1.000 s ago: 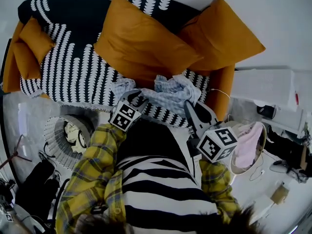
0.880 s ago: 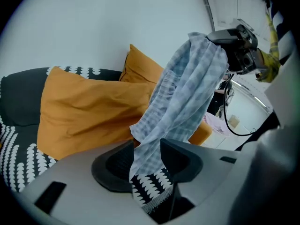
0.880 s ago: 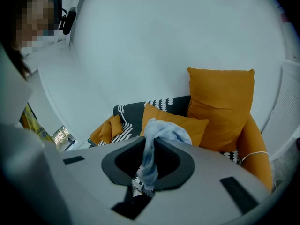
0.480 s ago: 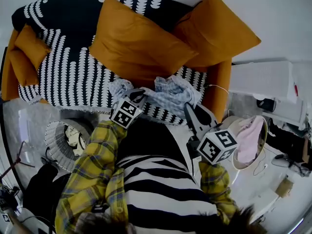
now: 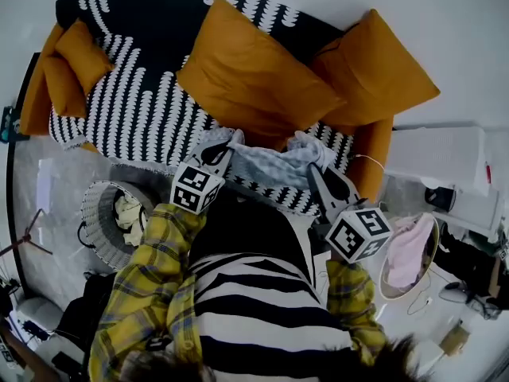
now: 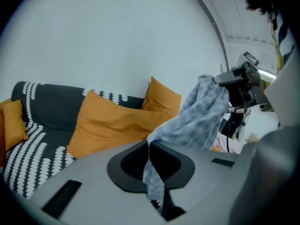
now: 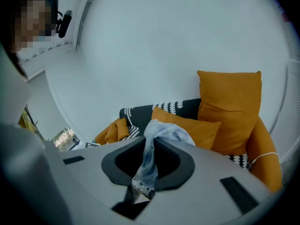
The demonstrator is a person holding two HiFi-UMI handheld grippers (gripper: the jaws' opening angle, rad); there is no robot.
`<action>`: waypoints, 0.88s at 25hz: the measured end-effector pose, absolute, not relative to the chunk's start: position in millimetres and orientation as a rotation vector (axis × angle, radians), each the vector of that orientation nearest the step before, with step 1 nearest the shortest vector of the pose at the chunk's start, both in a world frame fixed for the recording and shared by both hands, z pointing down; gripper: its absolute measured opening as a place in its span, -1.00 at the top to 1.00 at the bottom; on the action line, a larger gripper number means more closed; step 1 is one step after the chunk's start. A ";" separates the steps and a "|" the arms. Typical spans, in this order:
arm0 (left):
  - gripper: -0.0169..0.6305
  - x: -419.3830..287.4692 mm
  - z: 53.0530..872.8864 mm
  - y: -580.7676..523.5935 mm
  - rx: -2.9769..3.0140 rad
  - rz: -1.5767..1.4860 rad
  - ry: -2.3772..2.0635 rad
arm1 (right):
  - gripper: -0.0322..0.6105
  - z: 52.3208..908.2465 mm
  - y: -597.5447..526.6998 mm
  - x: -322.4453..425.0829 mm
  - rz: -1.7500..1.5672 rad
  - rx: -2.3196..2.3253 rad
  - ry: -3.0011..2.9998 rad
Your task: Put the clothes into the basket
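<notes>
A light blue checked garment (image 5: 270, 164) hangs stretched above the sofa seat between my two grippers. My left gripper (image 5: 225, 150) has just closed its jaws on the garment's left end; in the left gripper view the cloth (image 6: 197, 116) runs out of the shut left gripper (image 6: 151, 149) toward the right gripper (image 6: 239, 86). My right gripper (image 5: 318, 175) is shut on the other end, and the pinched fabric (image 7: 161, 132) shows in the right gripper (image 7: 151, 149). A round basket (image 5: 94, 205) with clothes (image 5: 127, 213) in it stands on the floor to the left.
The sofa (image 5: 135, 110) has a black-and-white cover and large orange cushions (image 5: 254, 78) behind the garment. A second round basket (image 5: 433, 229) holding pink cloth (image 5: 406, 249) stands at the right. A white cabinet (image 5: 437, 153) and floor clutter lie around.
The left gripper has lifted up and left with the garment's end. The garment, bunched on the seat before, is now pulled out between the two grippers. The right gripper has stayed put.
</notes>
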State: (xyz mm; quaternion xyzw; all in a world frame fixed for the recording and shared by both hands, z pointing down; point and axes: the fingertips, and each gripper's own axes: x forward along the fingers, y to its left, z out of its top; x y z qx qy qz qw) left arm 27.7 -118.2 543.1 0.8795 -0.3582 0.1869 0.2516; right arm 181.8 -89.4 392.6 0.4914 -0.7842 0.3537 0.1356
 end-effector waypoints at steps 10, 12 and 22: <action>0.86 -69.0 442.5 -101.0 2.233 0.188 -1.474 | 0.69 371.1 -107.7 115.3 0.927 1.083 -2.484; 0.87 -85.8 426.7 -89.7 2.184 0.136 -1.561 | 0.69 368.2 -109.1 100.2 0.917 1.006 -2.520; 0.87 -151.8 370.2 -0.8 1.902 -0.029 -1.986 | 0.69 349.7 -86.1 19.3 0.812 0.534 -2.681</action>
